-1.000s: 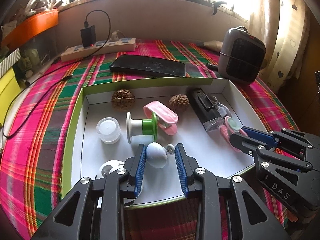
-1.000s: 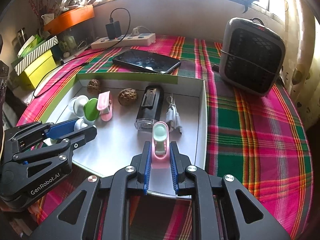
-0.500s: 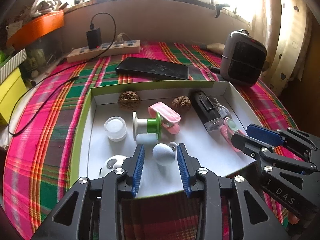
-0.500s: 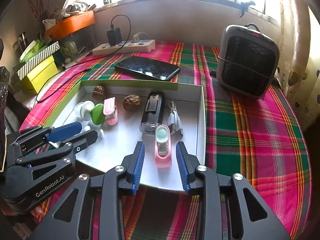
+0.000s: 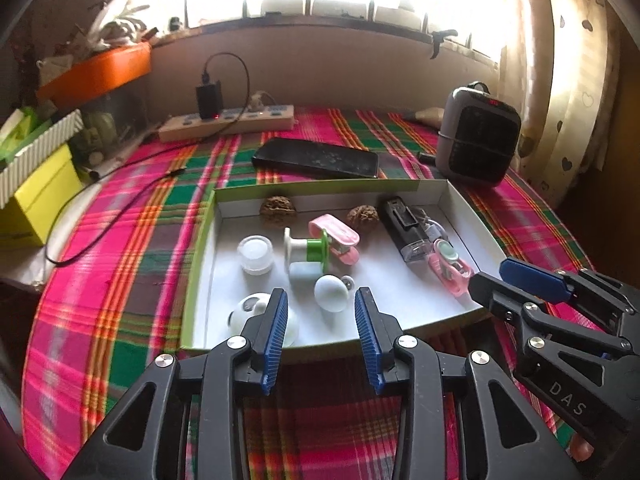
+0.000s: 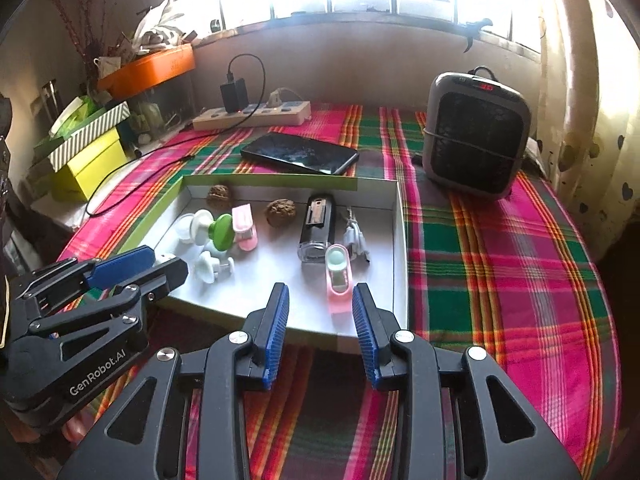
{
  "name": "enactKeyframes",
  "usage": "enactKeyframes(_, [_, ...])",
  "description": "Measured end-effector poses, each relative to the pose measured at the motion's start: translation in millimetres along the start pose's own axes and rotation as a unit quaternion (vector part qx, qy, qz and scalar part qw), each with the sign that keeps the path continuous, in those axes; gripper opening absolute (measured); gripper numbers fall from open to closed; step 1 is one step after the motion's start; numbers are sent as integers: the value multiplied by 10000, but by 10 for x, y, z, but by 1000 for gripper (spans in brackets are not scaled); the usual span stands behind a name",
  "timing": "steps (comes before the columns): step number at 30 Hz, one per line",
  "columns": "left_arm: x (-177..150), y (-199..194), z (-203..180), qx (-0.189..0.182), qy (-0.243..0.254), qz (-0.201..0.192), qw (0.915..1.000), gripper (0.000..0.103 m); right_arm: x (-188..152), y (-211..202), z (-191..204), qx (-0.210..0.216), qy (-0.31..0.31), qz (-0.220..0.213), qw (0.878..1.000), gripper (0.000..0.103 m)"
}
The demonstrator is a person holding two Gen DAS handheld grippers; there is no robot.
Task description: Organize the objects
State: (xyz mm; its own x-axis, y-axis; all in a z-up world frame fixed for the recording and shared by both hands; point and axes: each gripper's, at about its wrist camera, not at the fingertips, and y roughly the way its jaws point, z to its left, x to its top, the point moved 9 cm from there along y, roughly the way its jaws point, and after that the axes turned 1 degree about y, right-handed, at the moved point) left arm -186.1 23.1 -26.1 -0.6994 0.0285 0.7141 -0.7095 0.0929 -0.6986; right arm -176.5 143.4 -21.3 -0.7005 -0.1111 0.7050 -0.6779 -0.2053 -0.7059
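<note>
Now the plaid-covered counter (image 5: pixel 132 240) carries a shallow white tray (image 5: pixel 404 304) with a green rim, and both tools hang back at its six-o'clock edge. A second ago each was working inside it: the left tool (image 5: pixel 320 314) bracketed the pale blue knob (image 5: pixel 332 298) and the right tool (image 6: pixel 320 312) was clamped on the pink clip (image 6: pixel 339 280). Both have since let go and drawn away, fingers spread wide with nothing between them.

The knob lies free on the tray floor toward six o'clock, just beside the white-and-green spool (image 5: pixel 308 250). The pink clip lies flat toward four o'clock in the left view, its mint button facing up, next to the black device (image 6: pixel 317 222) and the white cable bundle (image 6: pixel 356 236). A second pink clip (image 5: pixel 334 238), two walnuts (image 5: pixel 278 209), a small clear jar (image 5: pixel 256 254) and a white panda-faced item (image 5: pixel 250 312) fill the rest.

Outside the tray at twelve o'clock rests a phone (image 5: pixel 316 158), with a heater (image 5: pixel 476 136) at two.

Both placements look finished, so I judge the tray sorting nearly complete.
</note>
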Motion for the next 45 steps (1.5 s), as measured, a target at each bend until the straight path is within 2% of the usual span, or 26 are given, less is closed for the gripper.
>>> enactKeyframes(5, [-90,-95,29,66,-84,-10,9999,34,-70,-107,30,-38,-5,-59,10000,36])
enactKeyframes(7, [-151,-129,41,137,-80,-7,9999,34,-112,-137,56,-32,-16,-63,10000,41])
enactKeyframes(9, [-209,-168,50,155,-100,-5,9998,34,-169,-160,75,-21,-24,-52,10000,41])
enactKeyframes(22, [-638,-170,109,264,-185,364,9988,34,-603,-81,46,-89,79,384,9992,48])
enactKeyframes(30, [-729,-125,136,288,-252,546,9978,34,-686,-51,24,-139,105,491,9986,50])
enactKeyframes(37, [-736,-115,114,318,-187,555,9978,35,-700,-34,34,-209,48,528,9984,55])
enactKeyframes(45, [-733,-113,114,339,-158,561,9977,36,-704,-28,51,-282,-33,553,9981,57])
